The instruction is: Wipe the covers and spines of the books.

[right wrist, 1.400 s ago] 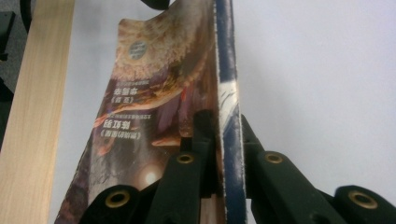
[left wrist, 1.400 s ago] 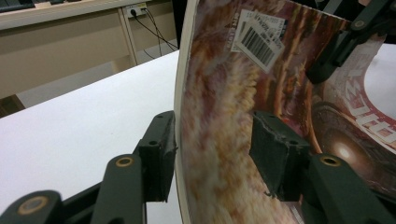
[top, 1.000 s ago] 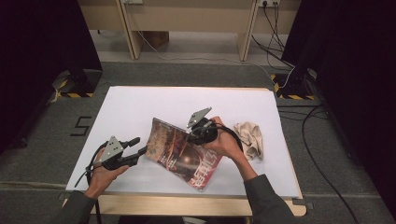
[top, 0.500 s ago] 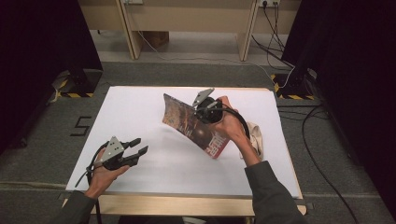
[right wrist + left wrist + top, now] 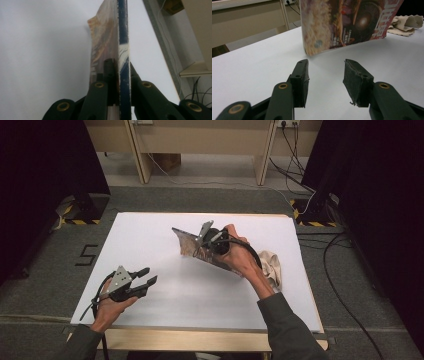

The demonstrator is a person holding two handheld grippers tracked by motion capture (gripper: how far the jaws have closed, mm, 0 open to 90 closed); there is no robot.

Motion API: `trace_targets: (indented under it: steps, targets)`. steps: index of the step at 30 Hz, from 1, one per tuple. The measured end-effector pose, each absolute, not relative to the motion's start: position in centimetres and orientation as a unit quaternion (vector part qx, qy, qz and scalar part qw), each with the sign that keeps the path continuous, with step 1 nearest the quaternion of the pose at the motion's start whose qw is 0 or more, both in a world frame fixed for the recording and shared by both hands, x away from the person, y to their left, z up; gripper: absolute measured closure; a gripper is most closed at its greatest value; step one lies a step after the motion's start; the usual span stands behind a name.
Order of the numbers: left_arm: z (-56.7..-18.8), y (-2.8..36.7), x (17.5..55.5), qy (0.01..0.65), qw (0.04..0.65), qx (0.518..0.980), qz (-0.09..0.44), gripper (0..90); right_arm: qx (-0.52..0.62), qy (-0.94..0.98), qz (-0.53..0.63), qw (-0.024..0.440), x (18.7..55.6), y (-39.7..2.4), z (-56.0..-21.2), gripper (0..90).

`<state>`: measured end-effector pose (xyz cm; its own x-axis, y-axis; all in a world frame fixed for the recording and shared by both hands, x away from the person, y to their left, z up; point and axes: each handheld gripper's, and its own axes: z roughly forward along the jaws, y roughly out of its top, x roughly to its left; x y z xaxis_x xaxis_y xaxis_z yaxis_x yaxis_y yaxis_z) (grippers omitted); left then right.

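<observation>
High view is showing the right tongs (image 5: 200, 240) clenching a magazine (image 5: 192, 246), lifting it just left of the beige cloth (image 5: 270, 266). Left tongs (image 5: 148, 276) are hovering released, well left of that cloth, over the table (image 5: 165, 227).

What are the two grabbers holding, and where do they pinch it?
The right gripper pinches a magazine by its edge, lifted on end above the table. The left gripper is open, holding nothing.

Left gripper (image 5: 149, 277) parted and low; right gripper (image 5: 200, 246) clamped, raised.
</observation>
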<state>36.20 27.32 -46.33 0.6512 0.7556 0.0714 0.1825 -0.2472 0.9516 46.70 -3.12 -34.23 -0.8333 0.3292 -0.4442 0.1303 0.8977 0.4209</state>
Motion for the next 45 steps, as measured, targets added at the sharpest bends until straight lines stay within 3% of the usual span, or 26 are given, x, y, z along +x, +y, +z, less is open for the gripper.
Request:
trace_targets:
  steps: [12,26,37,45]
  targets:
    - [-46.4,27.9,36.3,0.332,0.518,0.740,0.272,54.8,0.106,0.958,0.180,0.197,44.2,-1.7,-34.9,83.3]
    - [-46.8,28.3,36.7,0.364,0.506,0.737,0.262,52.2,0.094,0.972,0.179,0.120,42.2,-1.3,-39.4,83.0]
    - [-47.6,28.9,37.3,0.427,0.476,0.734,0.229,37.5,0.087,0.972,0.187,0.113,40.0,-1.2,-43.4,77.6]
    - [-47.8,28.6,37.3,0.426,0.471,0.740,0.222,36.4,0.088,0.971,0.188,0.119,39.0,-1.0,-44.7,66.9]
